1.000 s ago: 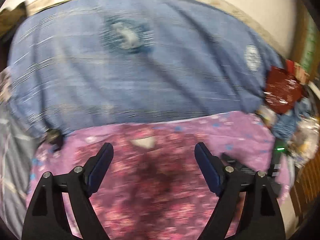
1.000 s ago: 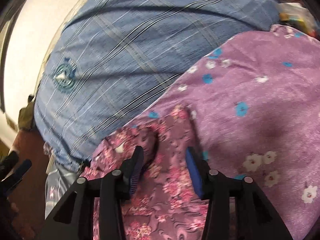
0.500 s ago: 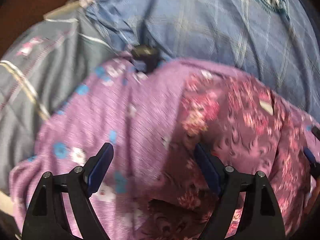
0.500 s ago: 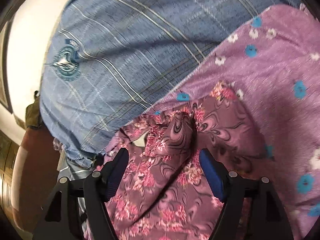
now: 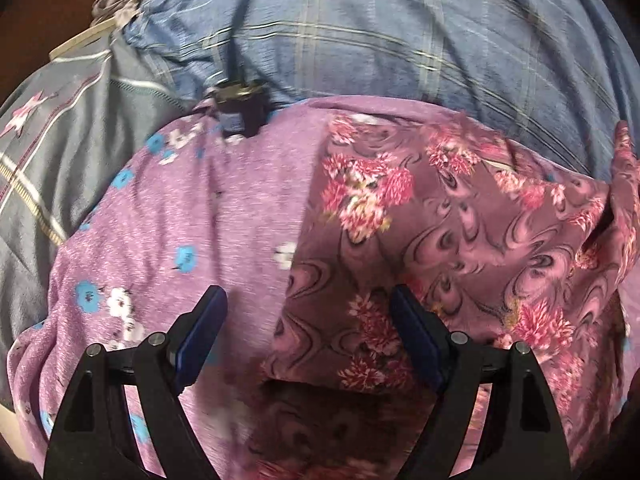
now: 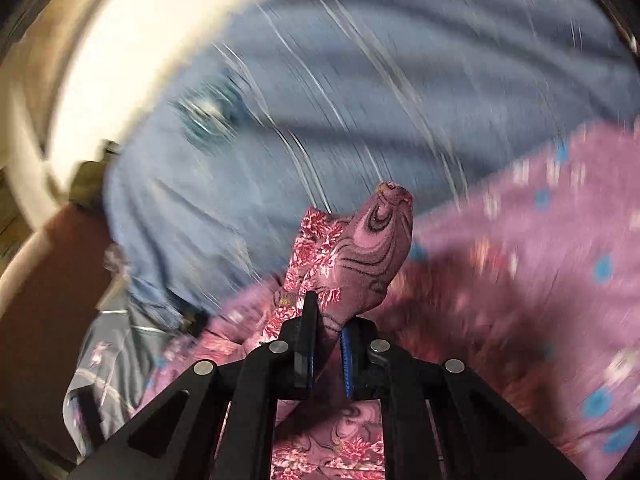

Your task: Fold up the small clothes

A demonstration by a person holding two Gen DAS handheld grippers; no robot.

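Floral garment (image 6: 372, 248) corner pinched in just-closed right claw (image 6: 326, 344), left claw (image 5: 308, 334) wide, empty

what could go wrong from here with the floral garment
1. The right gripper, whose jaws have just been closing, pinches only a bunched corner of the floral garment; lifting may drag it into a crumple or let it slip.
2. The left gripper is open over the garment's edge, so closing might also catch the purple flowered sheet beneath.
3. A small dark object lies at the sheet's far edge and may snag swept cloth.
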